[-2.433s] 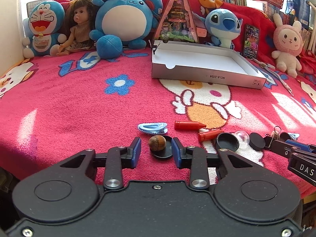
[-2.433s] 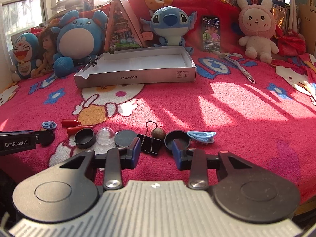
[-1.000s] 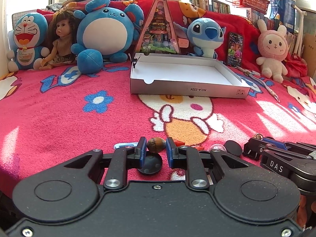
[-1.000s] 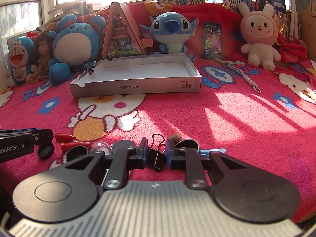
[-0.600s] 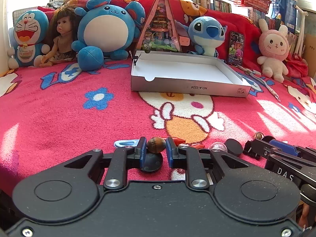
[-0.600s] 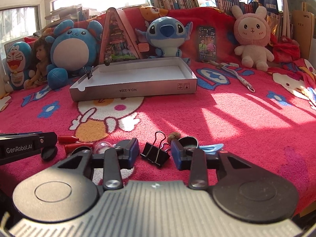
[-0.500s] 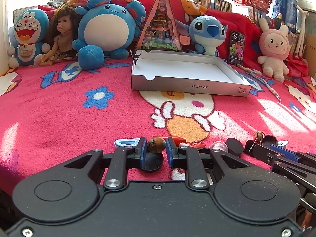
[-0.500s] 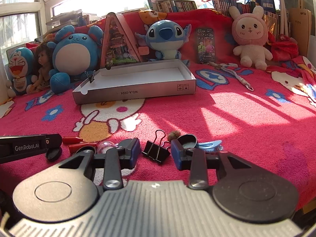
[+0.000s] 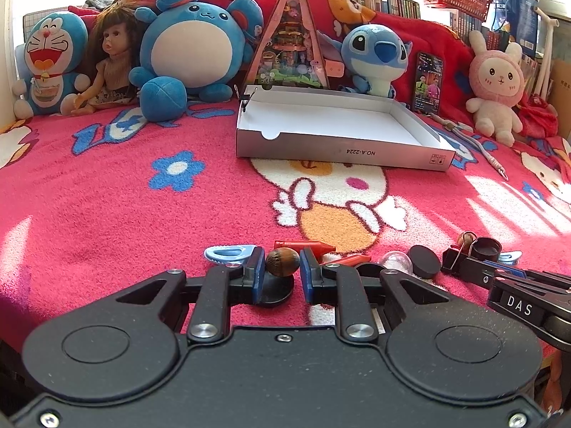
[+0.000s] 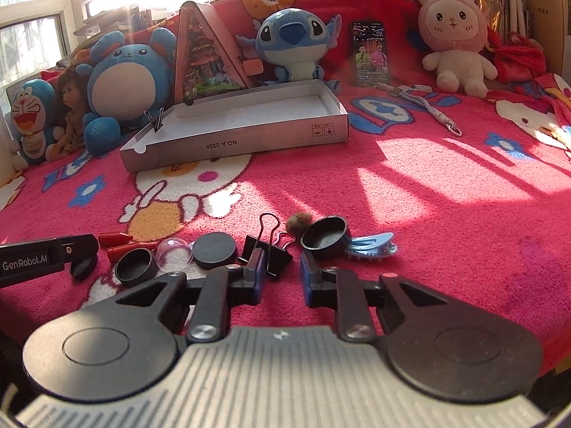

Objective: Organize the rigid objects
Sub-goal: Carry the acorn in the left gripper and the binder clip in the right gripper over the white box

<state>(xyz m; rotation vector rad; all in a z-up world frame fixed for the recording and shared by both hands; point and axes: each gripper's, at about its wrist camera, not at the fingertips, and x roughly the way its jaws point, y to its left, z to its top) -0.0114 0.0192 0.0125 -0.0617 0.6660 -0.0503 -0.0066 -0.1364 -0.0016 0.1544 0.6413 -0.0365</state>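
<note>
Currently held: brown nut [image 9: 282,263], pinched between the jaws of the left gripper [image 9: 280,271], just above the blanket [image 9: 107,214] and well short of the box [image 9: 342,151].
Nut handling: I judge it hard, light and rounded, so apt to roll or squirt out; gripping across its middle, as now, suits it.
Right gripper [image 10: 282,271]: jaws closing to a narrow gap; a corner of the binder clip [image 10: 267,253] sits by the left pad, but I cannot tell whether it is pinched.
Clip handling: probably stiff, light steel; take the black body, not the thin wire loops.
Nuts: two, the second nut [image 10: 299,223] lying beside the clip's loops.
Red crayon-like sticks [image 9: 303,245]: two, side by side.
Black round lids [image 10: 214,249]: four, two flat and two cupped.
Clear dome [image 10: 173,249]: one, likely thin and slippery.
Blue hair clips [image 10: 371,246]: two, one near each gripper.
Binder clips: two, counting the rim clip [image 10: 157,119] on the box.
Box: one, nothing visible inside it.
</note>
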